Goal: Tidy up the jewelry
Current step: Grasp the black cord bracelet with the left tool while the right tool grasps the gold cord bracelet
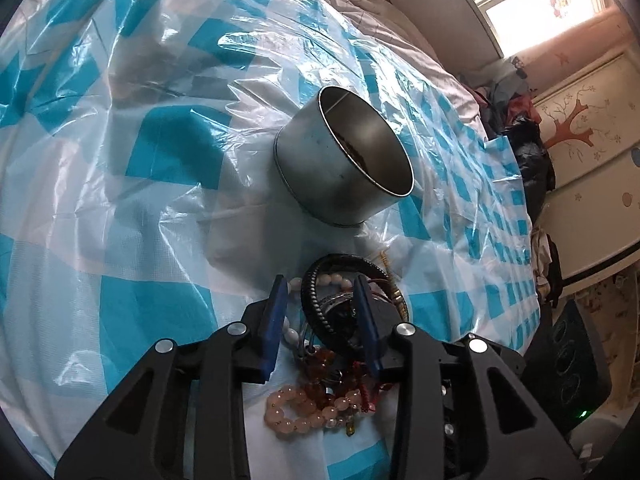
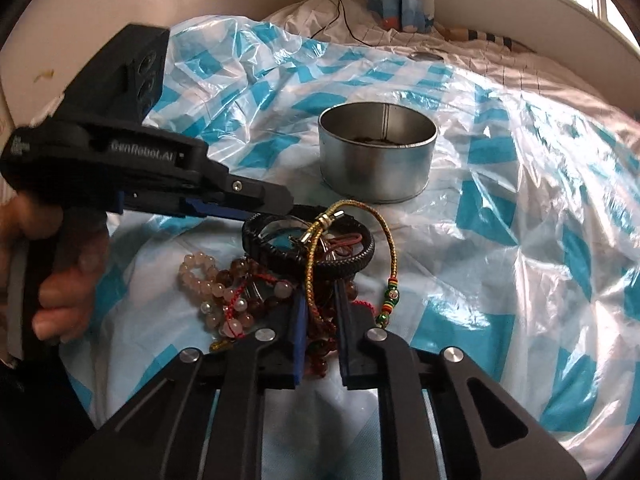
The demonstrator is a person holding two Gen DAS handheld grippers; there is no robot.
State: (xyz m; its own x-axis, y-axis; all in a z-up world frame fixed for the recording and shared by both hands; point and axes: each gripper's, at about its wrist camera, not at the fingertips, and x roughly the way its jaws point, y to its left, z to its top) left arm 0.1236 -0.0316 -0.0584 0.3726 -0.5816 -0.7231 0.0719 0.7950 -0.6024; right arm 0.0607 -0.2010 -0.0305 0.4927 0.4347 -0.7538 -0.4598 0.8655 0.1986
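A heap of bracelets lies on the blue-and-white plastic sheet: a black braided bracelet (image 2: 308, 250), a gold woven cord (image 2: 390, 240), pink beads (image 2: 200, 276) and dark red beads (image 2: 320, 344). A round metal tin (image 2: 376, 156) stands open behind the heap; it also shows in the left wrist view (image 1: 344, 160). My left gripper (image 1: 322, 286) is open, its fingers straddling the black bracelet (image 1: 320, 316). It enters the right wrist view from the left (image 2: 288, 210). My right gripper (image 2: 320, 292) is part open over the gold cord and red beads.
The crinkled plastic sheet (image 2: 520, 240) covers a bed. A small metal lid (image 2: 426, 57) lies far back on the bedding. Clothes and a cabinet (image 1: 580, 128) stand beyond the bed's edge. A black box with round holes (image 1: 576, 356) is at the right.
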